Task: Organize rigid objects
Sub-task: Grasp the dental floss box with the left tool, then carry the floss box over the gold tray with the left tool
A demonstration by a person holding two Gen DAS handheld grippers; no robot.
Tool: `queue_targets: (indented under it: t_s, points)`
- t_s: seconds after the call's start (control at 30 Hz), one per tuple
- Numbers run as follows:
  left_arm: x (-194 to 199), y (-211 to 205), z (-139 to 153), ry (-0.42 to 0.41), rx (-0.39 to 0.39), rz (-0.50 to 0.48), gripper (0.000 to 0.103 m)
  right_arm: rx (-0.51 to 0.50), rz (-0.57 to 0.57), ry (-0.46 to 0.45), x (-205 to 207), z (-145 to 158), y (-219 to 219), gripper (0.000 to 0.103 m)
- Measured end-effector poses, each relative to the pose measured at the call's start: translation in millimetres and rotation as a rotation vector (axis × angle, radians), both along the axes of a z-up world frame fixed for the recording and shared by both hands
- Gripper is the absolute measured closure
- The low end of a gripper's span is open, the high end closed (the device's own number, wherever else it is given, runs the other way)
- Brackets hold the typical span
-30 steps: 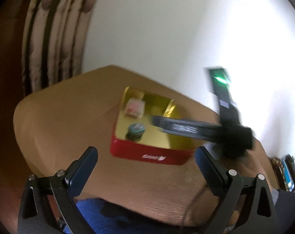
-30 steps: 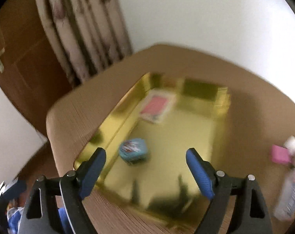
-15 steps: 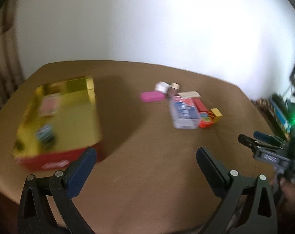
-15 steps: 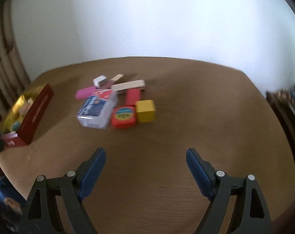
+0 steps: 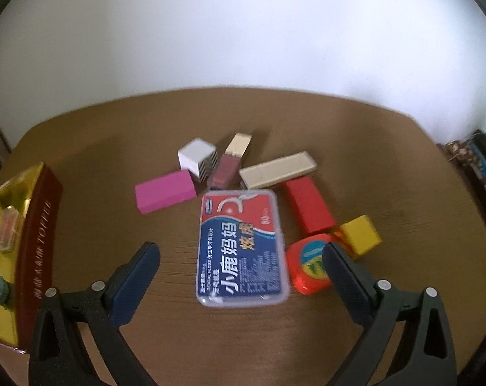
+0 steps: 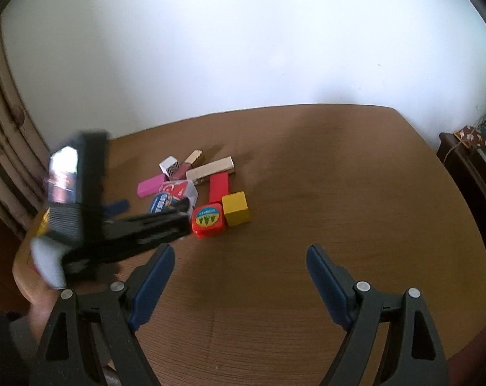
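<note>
Two grippers hover: the left gripper (image 5: 239, 263), fingers spread but closing on nothing, straddles the floss box (image 5: 241, 247) lying lengthwise on the table (image 5: 371, 148); right gripper (image 6: 239, 276) spread, farther off.

A plain white wall (image 6: 243, 48) stands behind the brown wooden tabletop (image 6: 339, 193). A patterned curtain (image 6: 5, 135) hangs at left, dark furniture (image 6: 468, 173) at right.
</note>
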State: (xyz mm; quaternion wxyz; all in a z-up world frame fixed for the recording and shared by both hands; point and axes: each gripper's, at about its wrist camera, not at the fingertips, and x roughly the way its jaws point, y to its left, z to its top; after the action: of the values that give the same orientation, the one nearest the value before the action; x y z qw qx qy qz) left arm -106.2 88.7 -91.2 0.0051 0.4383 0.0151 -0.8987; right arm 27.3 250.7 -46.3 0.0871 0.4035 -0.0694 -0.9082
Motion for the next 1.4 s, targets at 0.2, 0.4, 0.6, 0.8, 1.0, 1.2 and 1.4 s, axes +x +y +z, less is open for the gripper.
queue_targets:
  t_s: [0.2,0.4,0.6,0.8,1.0,1.2,1.4]
  points:
    - [-8.9,-6.2,-14.9,-0.026,-0.010,0.016,0.019,-0.047,-0.021,-0.008,-4.5,-1.3,8.5,0.016]
    - [-9.3,-3.1,-11.8,-0.037,-0.029,-0.033,0.045,-0.039,0.007,-0.005,-4.2,-2.1,0.0,0.016]
    - [9.3,-7.4,19.5,0.040,-0.088,-0.037,0.045,-0.036,0.009,-0.015,-6.2,-6.2,-2.3,0.016]
    - [15.8,-6.7,52.6,0.086,-0.133,-0.015,0.045,-0.021,0.023,-0.020,-5.6,-8.3,-8.6,0.016]
    - [13.9,-14.0,73.4,0.127,-0.152,0.008,0.045,0.001,0.043,-0.017,-5.0,-8.5,-17.6,0.016]
    - [0.4,-12.6,77.8,0.144,-0.166,0.027,0.045,0.009,0.049,-0.021,-6.0,-11.5,-19.7,0.016]
    - [-1.8,-17.8,80.2,0.146,-0.170,0.044,0.045,0.016,0.058,-0.015,-5.0,-10.8,-22.8,0.016]
